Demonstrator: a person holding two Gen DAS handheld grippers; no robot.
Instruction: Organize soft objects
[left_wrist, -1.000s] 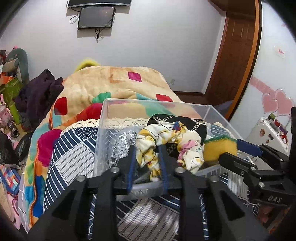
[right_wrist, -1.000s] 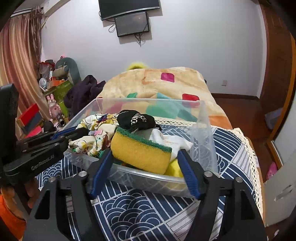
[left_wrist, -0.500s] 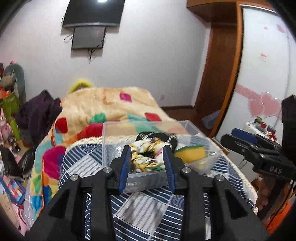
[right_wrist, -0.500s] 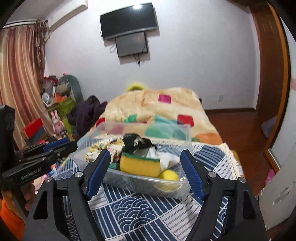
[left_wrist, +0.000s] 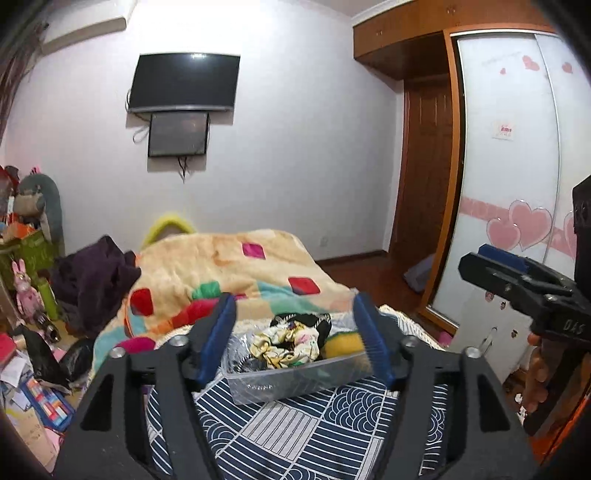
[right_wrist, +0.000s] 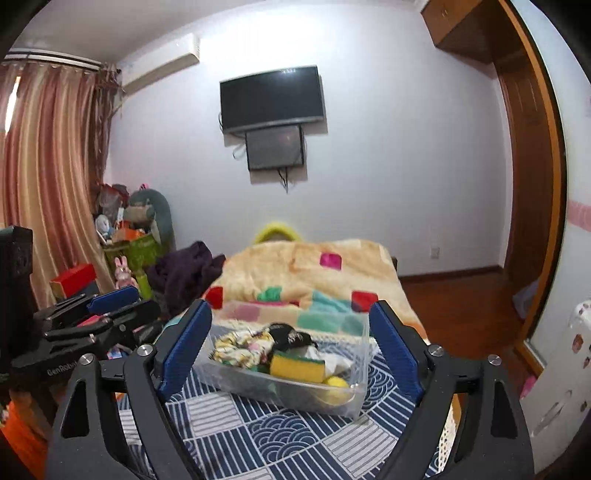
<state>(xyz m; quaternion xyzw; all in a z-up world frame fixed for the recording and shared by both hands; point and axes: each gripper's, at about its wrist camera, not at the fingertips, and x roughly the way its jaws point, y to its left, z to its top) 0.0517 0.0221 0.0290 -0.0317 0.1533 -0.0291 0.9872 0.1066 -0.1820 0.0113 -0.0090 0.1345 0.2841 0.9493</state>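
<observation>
Clear bin (right_wrist: 360, 397), filled: your left tongs (left_wrist: 295, 336) and right tongs (right_wrist: 291, 349) have withdrawn, both empty and opening; sorting looks finished.

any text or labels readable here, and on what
"DAS": on the right claw's black body, seen from the left wrist.
"GenRobot", cut off at the end: on the left claw's body, seen from the right wrist.
Red print on the wardrobe door sticker: too small to read.

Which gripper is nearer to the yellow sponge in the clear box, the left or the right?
Right, by a small margin. The right gripper faces the box end where the yellow sponge lies. The left gripper faces the patterned-cloth end; both hang back, empty, jaws opening.
</observation>
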